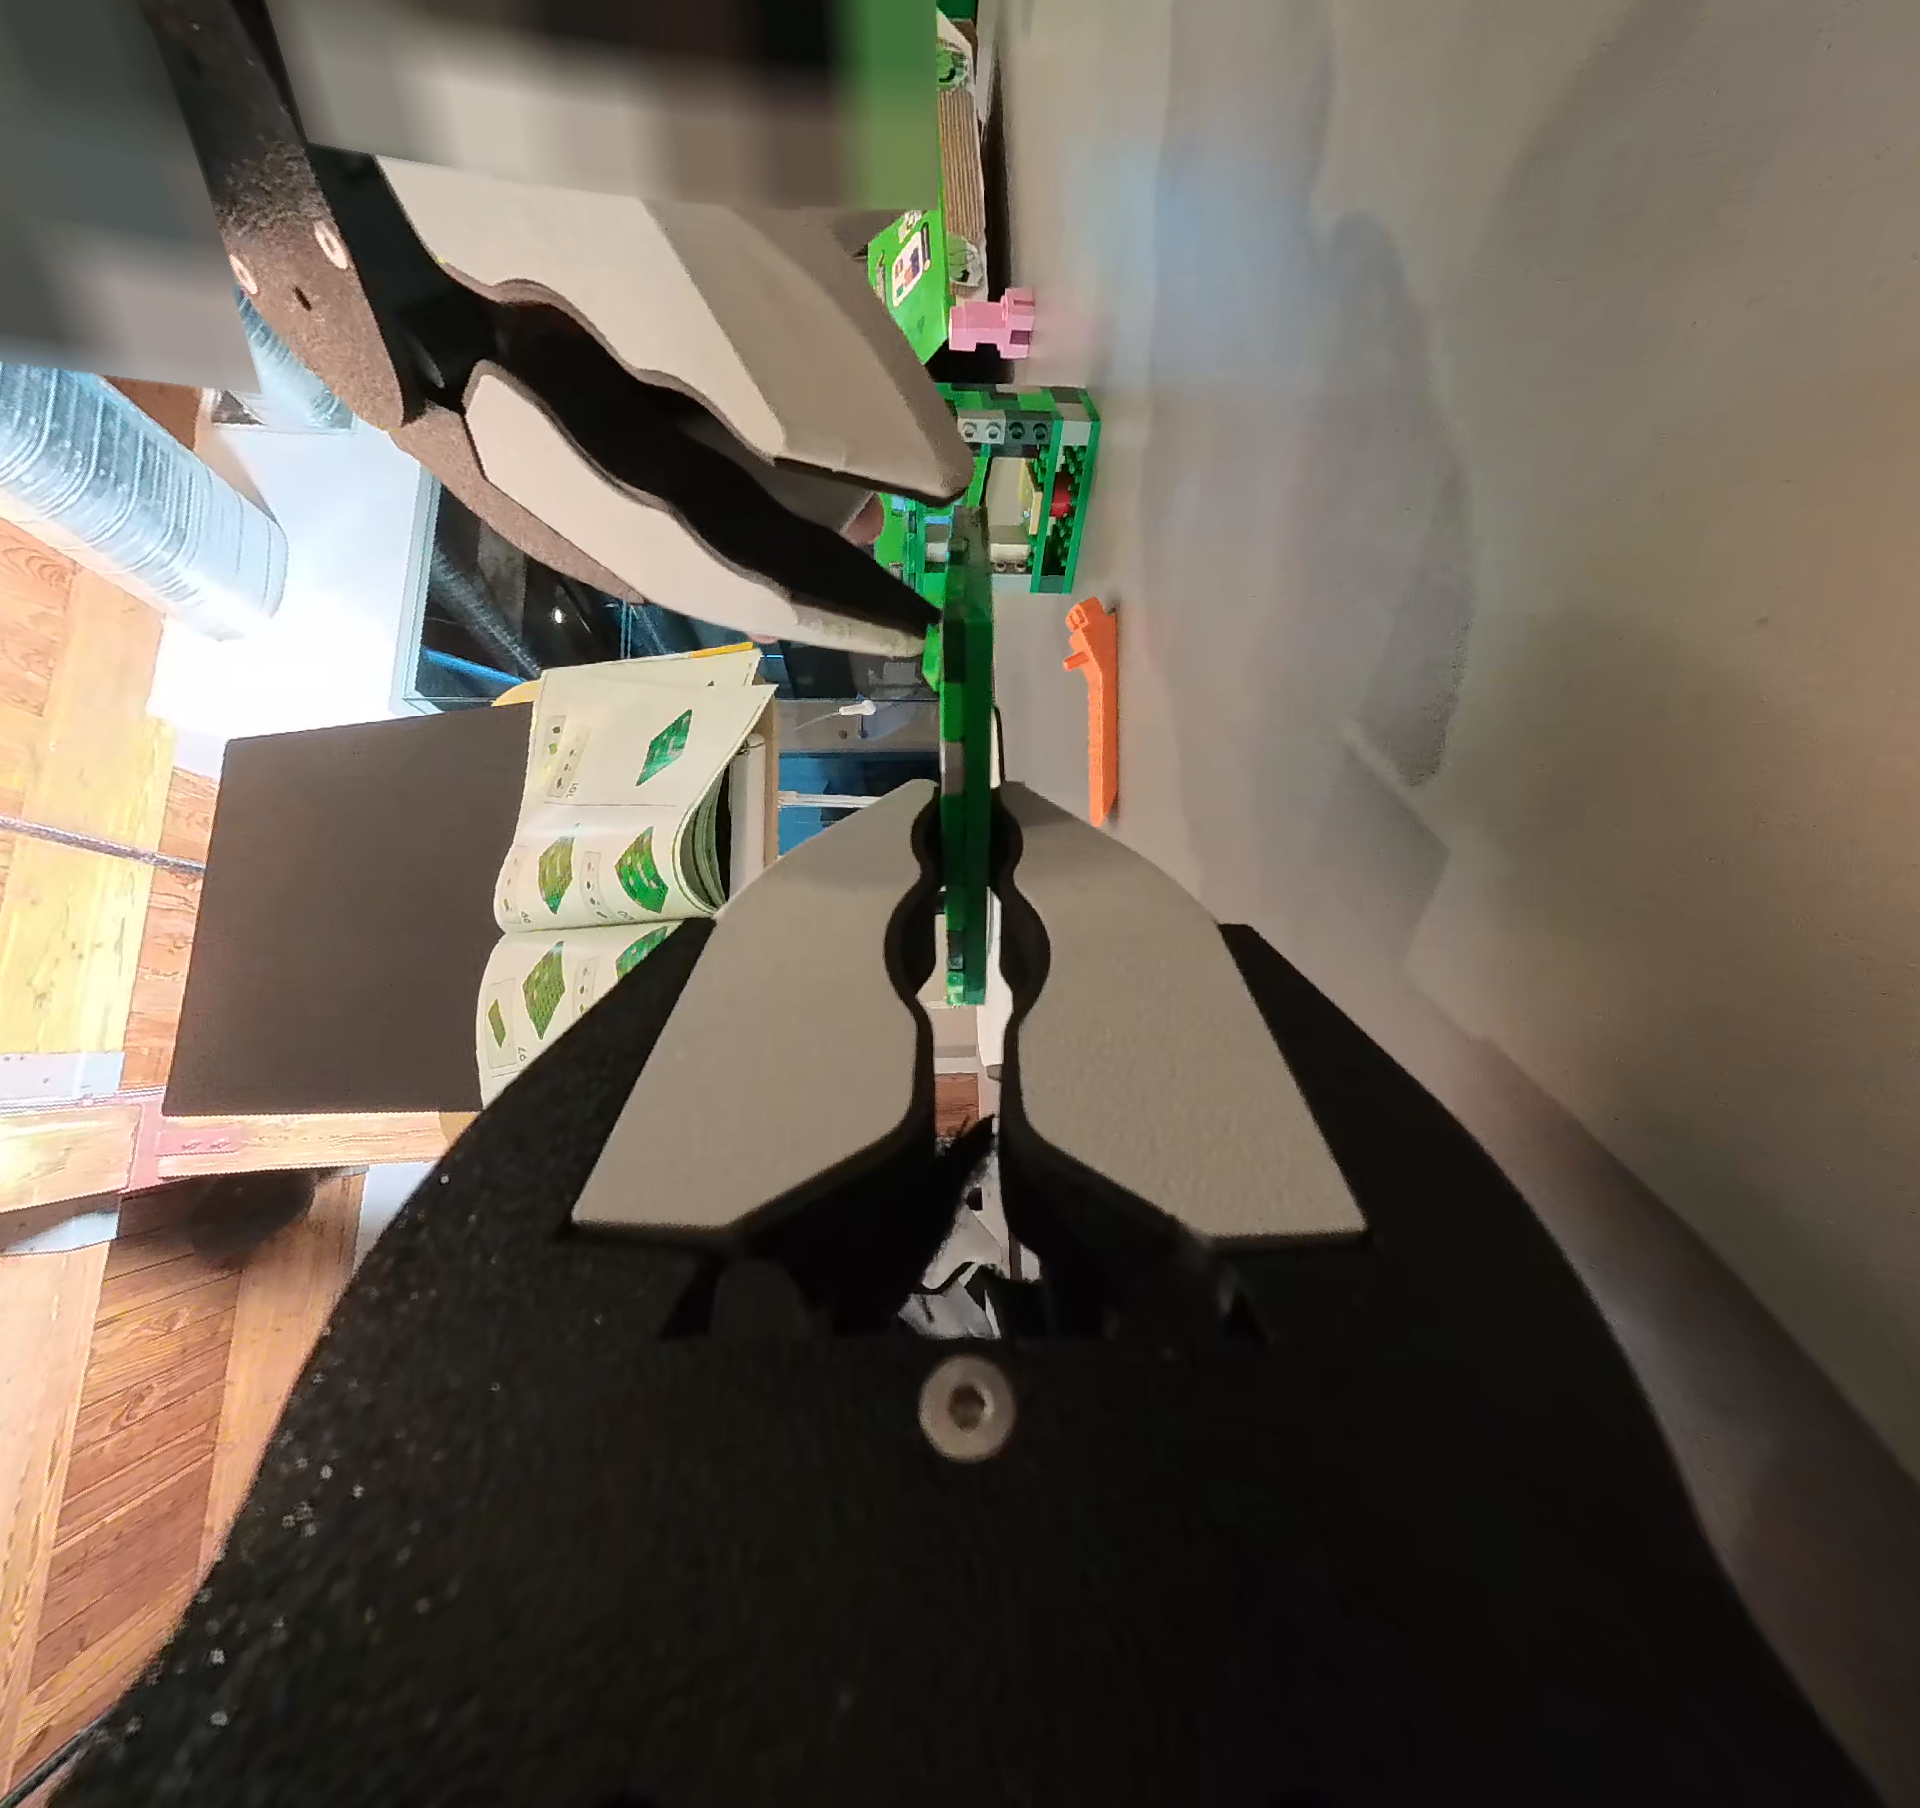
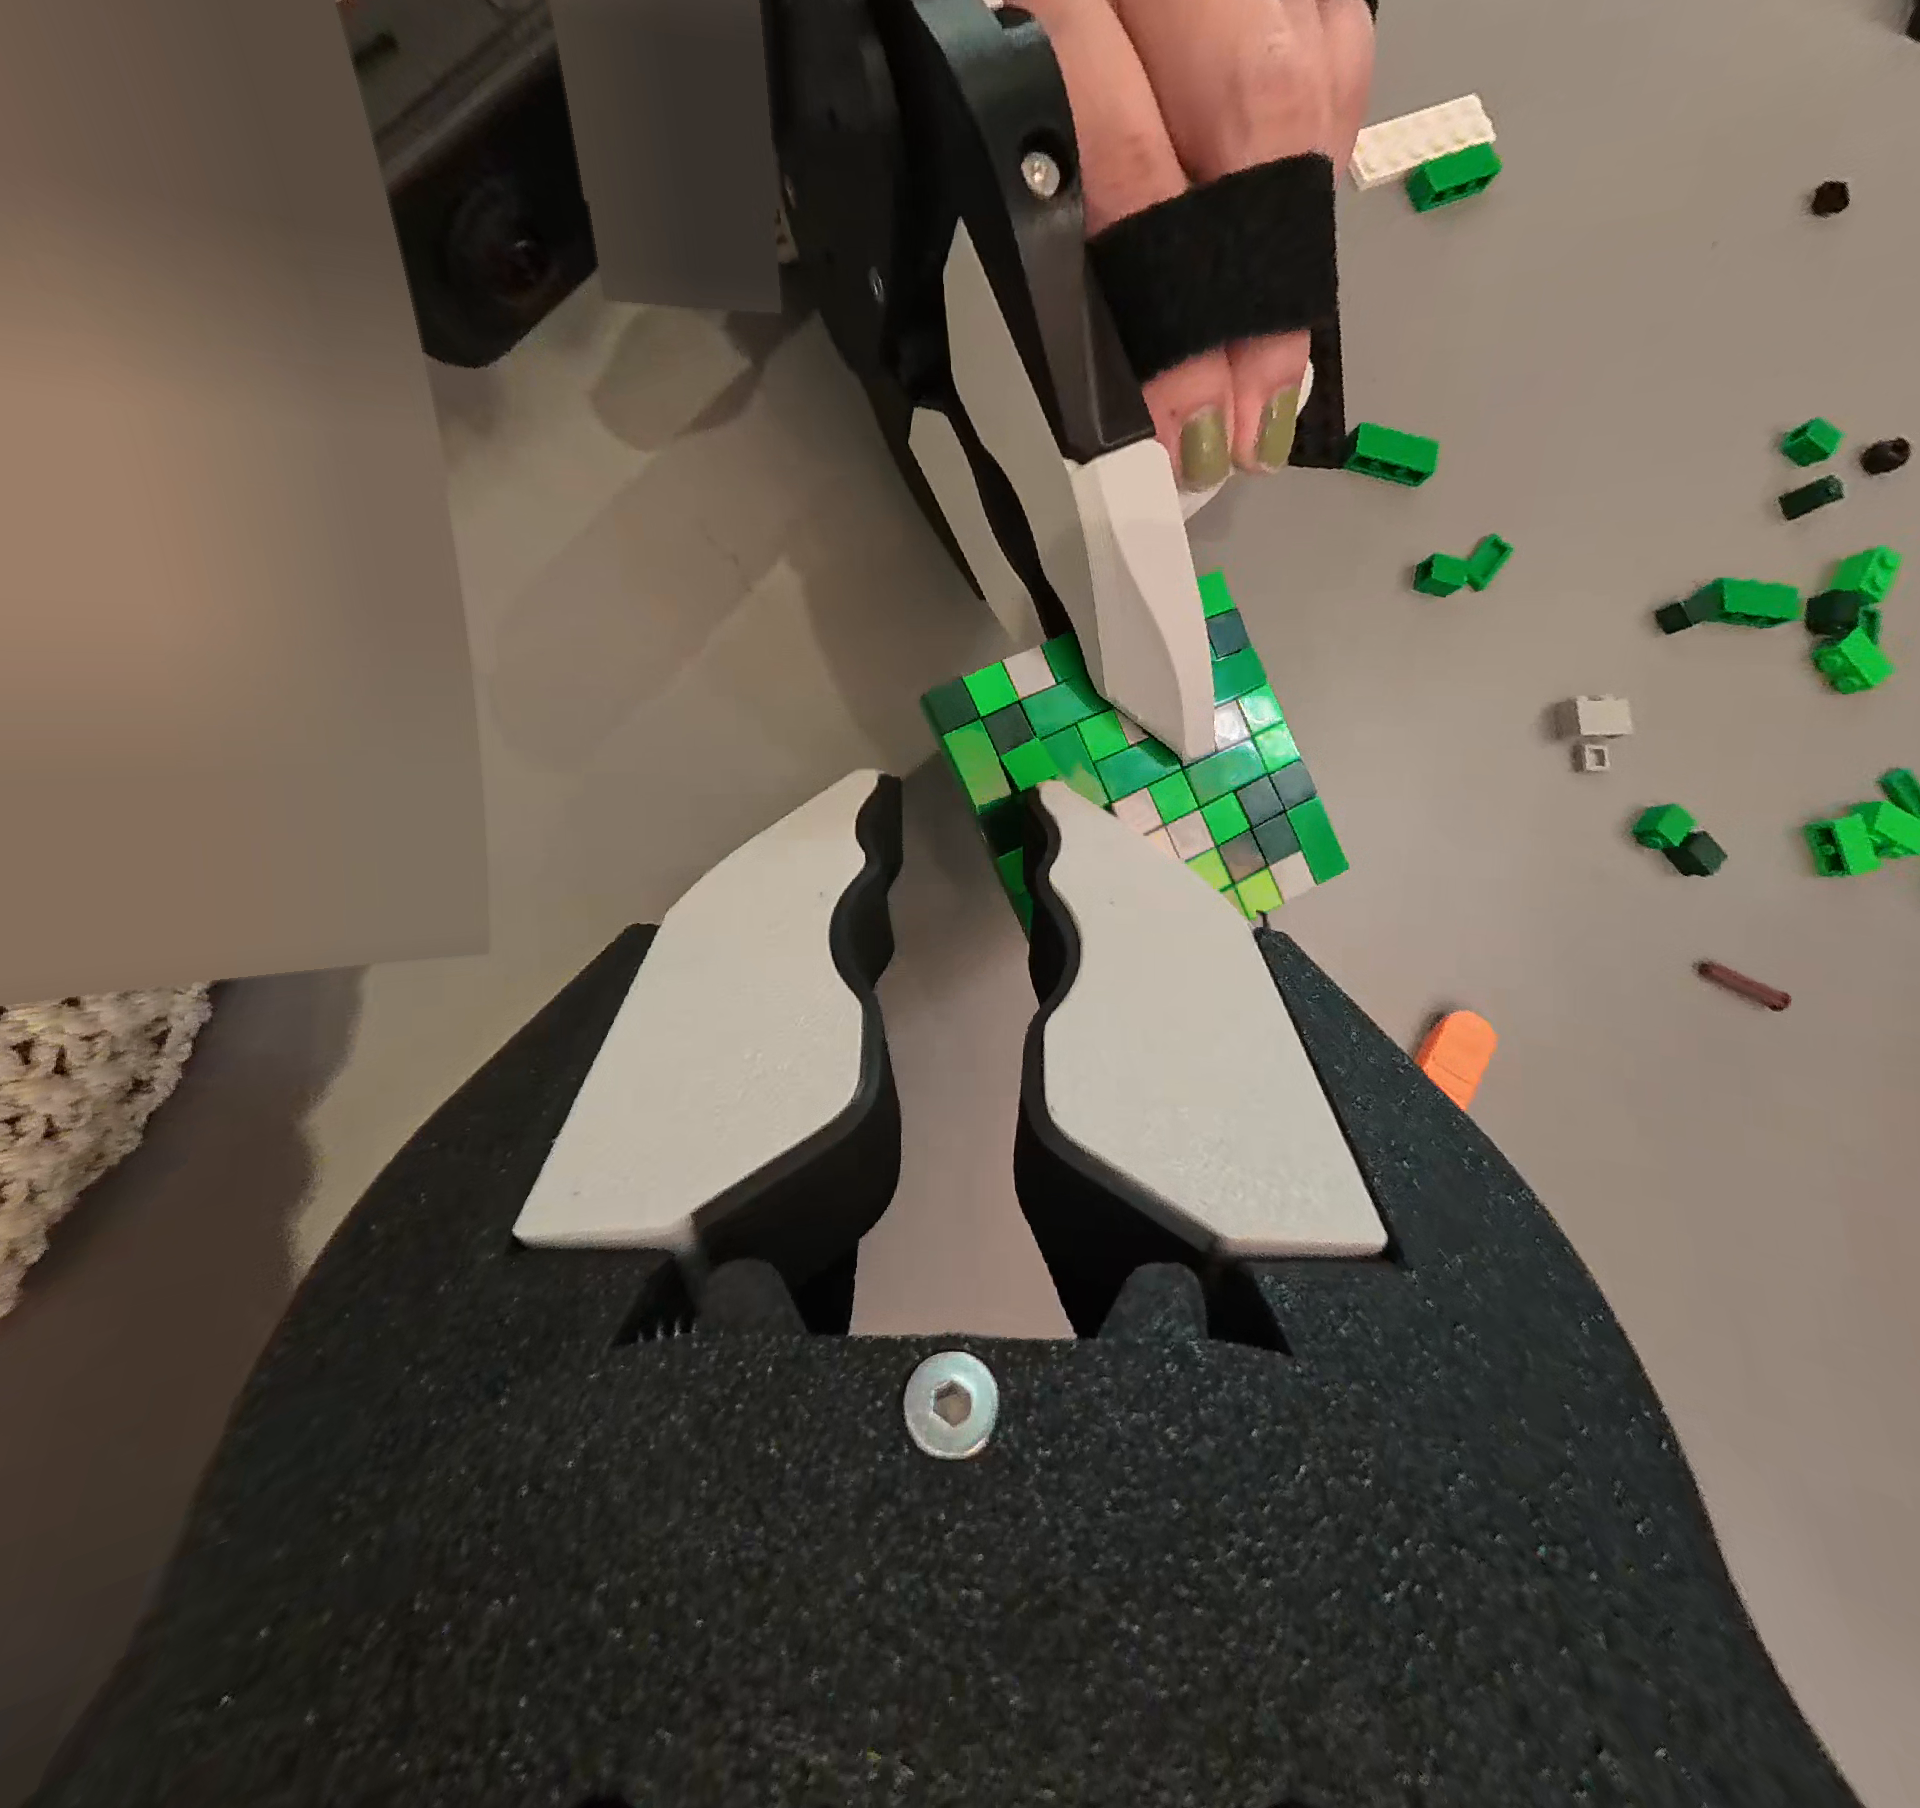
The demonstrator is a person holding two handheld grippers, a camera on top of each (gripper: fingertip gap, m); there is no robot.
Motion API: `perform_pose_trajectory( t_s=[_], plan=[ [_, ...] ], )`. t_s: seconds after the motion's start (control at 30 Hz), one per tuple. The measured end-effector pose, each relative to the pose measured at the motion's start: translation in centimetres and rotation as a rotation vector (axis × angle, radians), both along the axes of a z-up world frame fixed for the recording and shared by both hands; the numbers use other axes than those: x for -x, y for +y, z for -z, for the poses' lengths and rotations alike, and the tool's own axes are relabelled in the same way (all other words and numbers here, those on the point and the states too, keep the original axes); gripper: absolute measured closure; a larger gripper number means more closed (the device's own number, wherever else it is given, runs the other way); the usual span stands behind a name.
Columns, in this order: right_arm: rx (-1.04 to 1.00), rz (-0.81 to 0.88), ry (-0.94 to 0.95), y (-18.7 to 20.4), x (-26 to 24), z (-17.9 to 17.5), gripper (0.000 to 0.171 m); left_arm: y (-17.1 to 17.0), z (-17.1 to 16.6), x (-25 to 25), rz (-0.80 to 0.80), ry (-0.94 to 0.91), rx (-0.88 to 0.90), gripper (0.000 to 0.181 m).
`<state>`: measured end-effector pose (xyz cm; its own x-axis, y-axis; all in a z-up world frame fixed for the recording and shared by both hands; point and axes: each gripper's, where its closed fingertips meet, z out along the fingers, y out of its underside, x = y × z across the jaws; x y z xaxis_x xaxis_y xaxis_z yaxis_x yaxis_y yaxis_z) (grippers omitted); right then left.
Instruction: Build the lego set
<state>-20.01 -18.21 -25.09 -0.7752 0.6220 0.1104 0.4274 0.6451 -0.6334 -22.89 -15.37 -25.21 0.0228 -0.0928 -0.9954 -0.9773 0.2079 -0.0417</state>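
A flat square plate tiled in mixed green and grey (image 2: 1236,802) is held upright above the grey table. My left gripper (image 1: 966,813) is shut on the plate (image 1: 966,719), seen edge-on in the left wrist view. It reaches down from above in the right wrist view (image 2: 1143,709), held by a hand. My right gripper (image 2: 966,802) is open and empty, with one fingertip over the plate's near edge. It also shows in the left wrist view (image 1: 935,563), its tips against the plate's far end.
A part-built green model (image 1: 1039,491), a pink figure (image 1: 992,319), an orange brick separator (image 1: 1096,709) and an open instruction booklet (image 1: 623,823) lie beyond. Loose green bricks (image 2: 1849,615), a white brick (image 2: 1423,137) and small grey pieces (image 2: 1595,719) are scattered on the right. My left and right fingertips are right by each other.
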Motion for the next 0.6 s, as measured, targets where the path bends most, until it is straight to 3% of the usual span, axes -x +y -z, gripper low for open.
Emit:
perform_pose_trajectory(
  t_s=[0.17, 0.3, 0.4, 0.6],
  plan=[
    [-0.054, -0.004, 0.078, 0.5, 0.4, -0.4, 0.148, 0.0, 0.0, 0.0, -0.001, -0.006, 0.004, 0.176],
    [-0.349, -0.121, 0.403, 0.7, 1.1, -0.8, 0.138, 0.1, 0.2, 0.1, -0.003, -0.067, 0.054, 0.176],
    [-0.553, -0.176, 0.588, 0.3, 1.3, -0.4, 0.140, 0.2, 0.1, 0.3, -0.010, -0.129, 0.080, 0.176],
    [-0.701, -0.118, 0.745, 0.6, 2.0, -0.5, 0.152, 0.3, 0.3, 0.3, -0.018, -0.144, 0.100, 0.176]
  ],
)
